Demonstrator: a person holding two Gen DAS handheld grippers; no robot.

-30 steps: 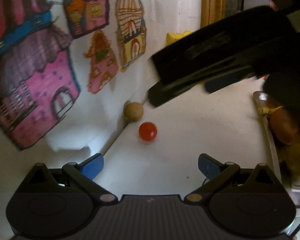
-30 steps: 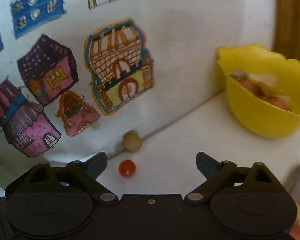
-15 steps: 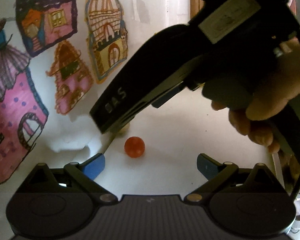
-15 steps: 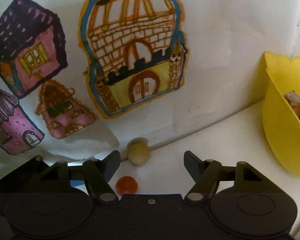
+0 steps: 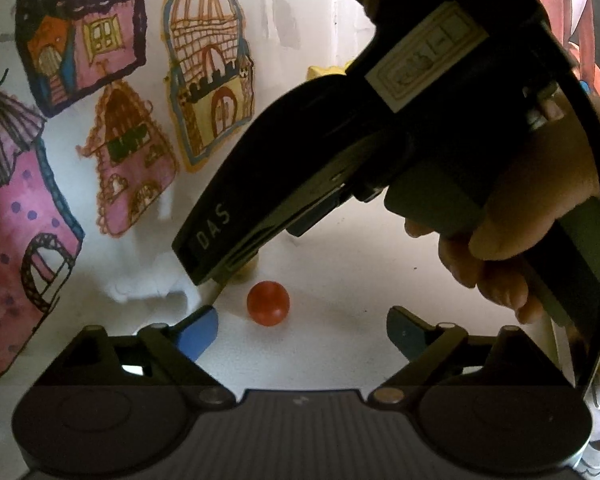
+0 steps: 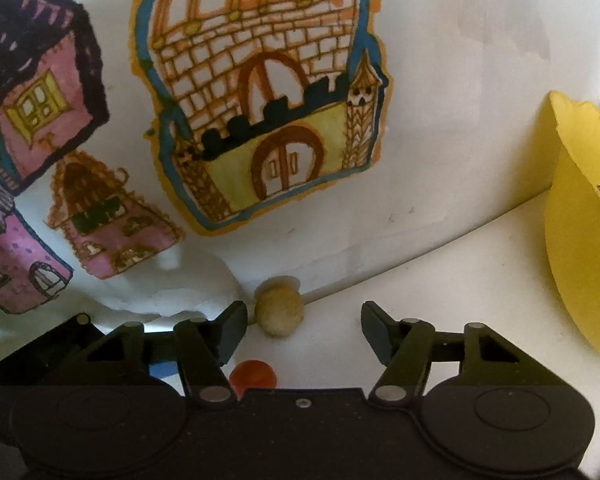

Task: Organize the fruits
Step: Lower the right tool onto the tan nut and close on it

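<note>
A small red fruit (image 5: 268,303) lies on the white tabletop (image 5: 340,280), just ahead of my left gripper (image 5: 302,332) and between its blue fingertips; the jaws are closing and do not touch it. A tan round fruit (image 6: 279,312) sits against the wall. My right gripper (image 6: 304,330) straddles it with its jaws closing, the left pad close to it and neither pad pressing. In the left wrist view the black body of the right gripper (image 5: 340,152), held by a hand (image 5: 540,208), hides most of the tan fruit (image 5: 247,270). The red fruit (image 6: 253,376) peeks out under the right gripper.
A white wall with coloured house drawings (image 6: 260,112) stands right behind both fruits. A yellow bowl (image 6: 580,248) holding fruit stands to the right on the tabletop; its rim (image 5: 326,72) peeks past the right gripper. Bare tabletop lies between bowl and fruits.
My right gripper has come down and forward over the tan fruit with its fingers narrowing. In the left wrist view it now covers the tan fruit. The left gripper has edged nearer the red fruit.
</note>
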